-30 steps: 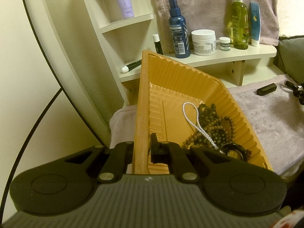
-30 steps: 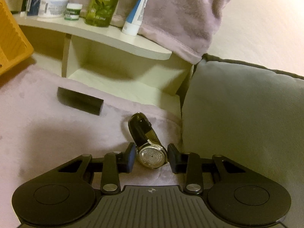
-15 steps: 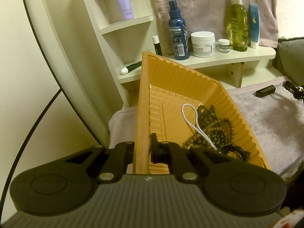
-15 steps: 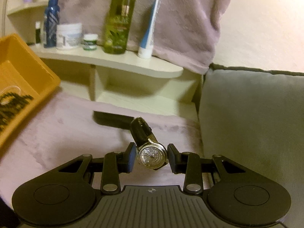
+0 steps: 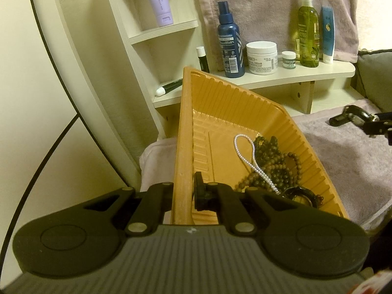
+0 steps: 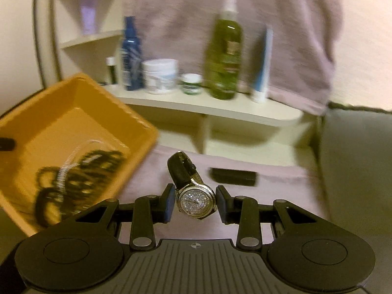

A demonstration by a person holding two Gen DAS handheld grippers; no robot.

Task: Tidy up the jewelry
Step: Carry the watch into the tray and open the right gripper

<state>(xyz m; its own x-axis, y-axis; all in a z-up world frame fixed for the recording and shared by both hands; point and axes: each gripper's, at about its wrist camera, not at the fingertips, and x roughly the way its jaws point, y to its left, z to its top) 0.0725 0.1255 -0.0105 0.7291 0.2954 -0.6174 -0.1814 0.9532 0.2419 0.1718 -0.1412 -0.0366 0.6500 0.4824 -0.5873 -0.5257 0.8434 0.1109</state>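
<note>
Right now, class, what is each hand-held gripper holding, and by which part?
The left hand-held gripper clamps the orange tray by its near rim. The right hand-held gripper holds the watch by its case.

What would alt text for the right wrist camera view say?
The right gripper holds a crystal-faced wristwatch with a black strap above a mauve towel, beside an orange plastic tray of beaded jewelry. Behind, blurred toiletry bottles stand on a cream shelf.
</note>
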